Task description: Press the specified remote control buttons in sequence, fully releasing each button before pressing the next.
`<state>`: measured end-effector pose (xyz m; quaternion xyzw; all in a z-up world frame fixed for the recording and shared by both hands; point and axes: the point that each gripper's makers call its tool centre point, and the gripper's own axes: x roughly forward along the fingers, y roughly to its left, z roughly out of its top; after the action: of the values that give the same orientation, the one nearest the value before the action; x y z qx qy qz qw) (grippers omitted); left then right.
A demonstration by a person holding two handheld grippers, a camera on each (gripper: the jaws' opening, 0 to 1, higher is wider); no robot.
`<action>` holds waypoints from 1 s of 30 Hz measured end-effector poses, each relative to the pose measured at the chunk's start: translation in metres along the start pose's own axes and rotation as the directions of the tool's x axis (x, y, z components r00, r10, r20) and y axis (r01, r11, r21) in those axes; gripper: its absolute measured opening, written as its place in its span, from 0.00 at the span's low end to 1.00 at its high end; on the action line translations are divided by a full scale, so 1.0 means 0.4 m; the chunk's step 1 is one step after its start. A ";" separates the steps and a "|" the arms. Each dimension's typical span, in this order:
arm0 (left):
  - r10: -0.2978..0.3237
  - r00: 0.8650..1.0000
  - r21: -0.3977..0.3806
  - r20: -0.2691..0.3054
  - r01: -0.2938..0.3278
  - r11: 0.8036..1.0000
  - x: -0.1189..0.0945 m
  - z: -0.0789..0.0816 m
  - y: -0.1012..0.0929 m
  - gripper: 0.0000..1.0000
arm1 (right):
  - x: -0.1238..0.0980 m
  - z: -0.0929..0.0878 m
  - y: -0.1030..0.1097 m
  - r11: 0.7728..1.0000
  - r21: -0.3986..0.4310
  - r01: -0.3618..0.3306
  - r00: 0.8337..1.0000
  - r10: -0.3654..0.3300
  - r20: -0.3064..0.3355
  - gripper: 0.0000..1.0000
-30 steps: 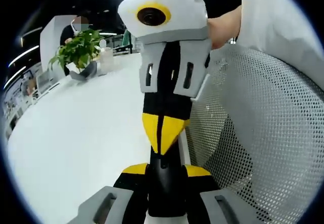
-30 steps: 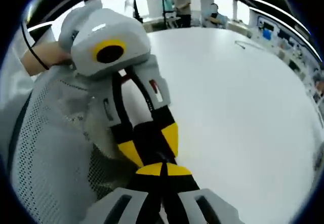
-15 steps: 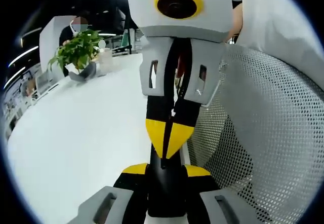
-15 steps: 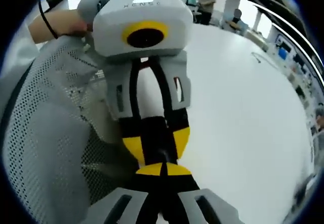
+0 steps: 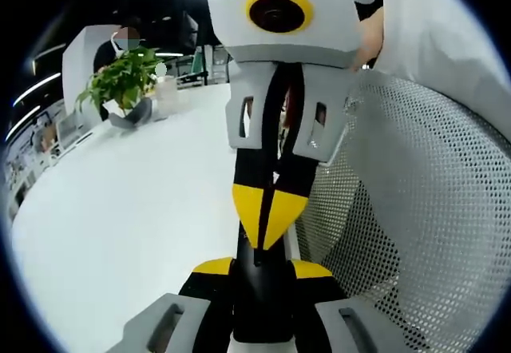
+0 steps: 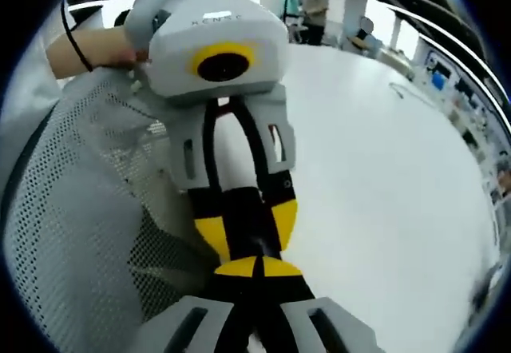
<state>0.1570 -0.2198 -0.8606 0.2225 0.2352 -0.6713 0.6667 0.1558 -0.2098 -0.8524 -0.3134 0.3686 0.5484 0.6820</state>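
Observation:
My two grippers point at each other, tip to tip, over the near edge of a white table [image 5: 120, 209]. In the left gripper view, my left gripper [image 5: 255, 267] rises from the bottom with its yellow-tipped jaws shut on nothing. The right gripper [image 5: 267, 217] comes down from above, also shut, and its tips meet mine. In the right gripper view, my right gripper [image 6: 257, 269] is shut at the bottom. The left gripper [image 6: 246, 232] hangs from above, shut, in a person's hand [image 6: 88, 45].
A white mesh chair back [image 5: 415, 209] stands close beside the grippers and also shows as a mesh chair back [image 6: 72, 209] on the left. A green plant in a grey pot [image 5: 124, 81] sits at the table's far side. People and desks are in the background.
Over the second, each gripper turned to face the other's camera squarely and came closer. Both stayed shut, tips together. The right gripper view shifted a little.

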 end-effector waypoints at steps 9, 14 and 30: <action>-0.002 1.000 0.001 0.001 0.002 1.000 0.000 0.001 0.000 0.25 | 0.007 0.006 -0.001 0.997 -0.060 -0.039 0.999 0.037 -0.022 0.00; -0.004 1.000 0.000 0.002 0.004 1.000 0.000 0.000 0.000 0.25 | 0.011 0.006 0.003 0.980 -0.197 -0.037 0.998 0.026 -0.058 0.00; 0.004 1.000 -0.010 -0.009 -0.004 1.000 0.000 0.000 0.001 0.24 | 0.017 0.006 0.000 0.938 -0.335 0.085 0.992 -0.112 -0.061 0.00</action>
<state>0.1573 -0.2200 -0.8606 0.2229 0.2411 -0.6678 0.6680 0.1572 -0.2041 -0.8569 -0.4632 0.2815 0.5551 0.6310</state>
